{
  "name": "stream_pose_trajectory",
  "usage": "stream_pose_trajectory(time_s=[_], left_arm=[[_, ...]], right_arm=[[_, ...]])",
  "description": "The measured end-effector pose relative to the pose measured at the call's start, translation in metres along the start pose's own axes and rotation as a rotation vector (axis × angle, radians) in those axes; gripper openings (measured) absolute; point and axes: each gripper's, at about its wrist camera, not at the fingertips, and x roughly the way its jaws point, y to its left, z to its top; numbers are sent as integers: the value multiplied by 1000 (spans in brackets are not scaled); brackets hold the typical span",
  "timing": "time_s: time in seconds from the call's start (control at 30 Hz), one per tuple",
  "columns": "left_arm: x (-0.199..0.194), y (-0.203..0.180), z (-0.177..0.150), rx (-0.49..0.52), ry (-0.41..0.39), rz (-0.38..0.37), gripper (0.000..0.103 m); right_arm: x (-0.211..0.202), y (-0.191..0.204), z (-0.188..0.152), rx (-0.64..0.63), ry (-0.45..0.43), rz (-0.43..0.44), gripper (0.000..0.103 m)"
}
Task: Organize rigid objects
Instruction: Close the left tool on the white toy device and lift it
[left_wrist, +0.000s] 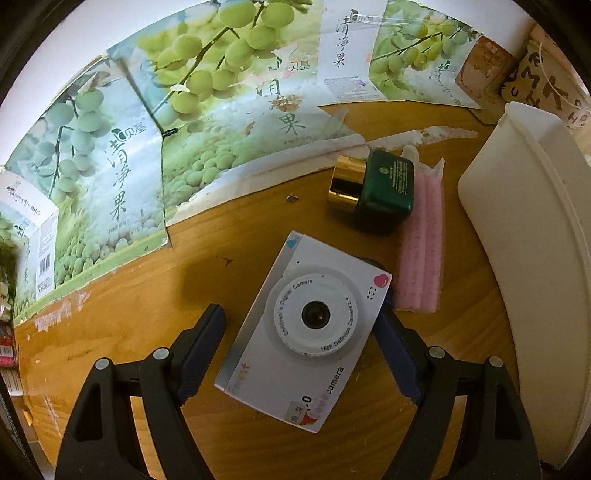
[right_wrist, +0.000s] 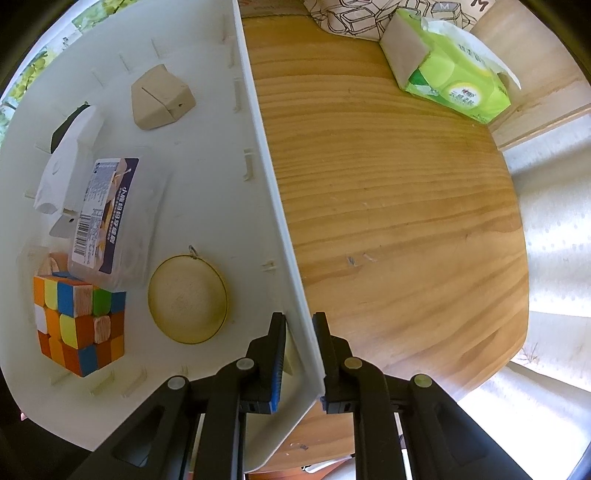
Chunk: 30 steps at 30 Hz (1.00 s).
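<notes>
A white children's camera (left_wrist: 295, 332) lies face up on the wooden table (left_wrist: 184, 424), between the two fingers of my left gripper (left_wrist: 301, 325). That gripper is open: the left finger (left_wrist: 205, 347) stands clear of the camera, while the right finger (left_wrist: 397, 354) is at its edge. My right gripper (right_wrist: 301, 350) is shut on the side wall of the white bin (right_wrist: 273, 206), one finger inside and one outside. In the bin lie a colour cube (right_wrist: 79, 325), a snack pack (right_wrist: 107, 218), a round wooden disc (right_wrist: 188, 297), a beige wedge box (right_wrist: 160, 98) and a white object (right_wrist: 68, 162).
A dark green bottle with a gold cap (left_wrist: 376, 188) lies beyond the camera, with a pink foam strip (left_wrist: 423, 254) beside it. The white bin (left_wrist: 535, 258) stands at the right. Flattened grape-print cardboard (left_wrist: 147, 147) covers the far table. A green tissue pack (right_wrist: 454, 77) lies outside the bin.
</notes>
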Motion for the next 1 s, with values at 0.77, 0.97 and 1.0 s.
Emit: stream_pose_trajectory(time_s=[0.77, 0.97, 1.0], left_arm=[[-9, -2, -6, -23, -74, -17, 68], [-13, -2, -24, -43, -68, -30, 68], [-14, -2, -28, -48, -67, -31, 68]], right_arm=[[3, -1, 0, 15, 0, -3, 17], [4, -2, -2, 16, -7, 0, 17], [4, -1, -2, 18, -8, 0, 17]])
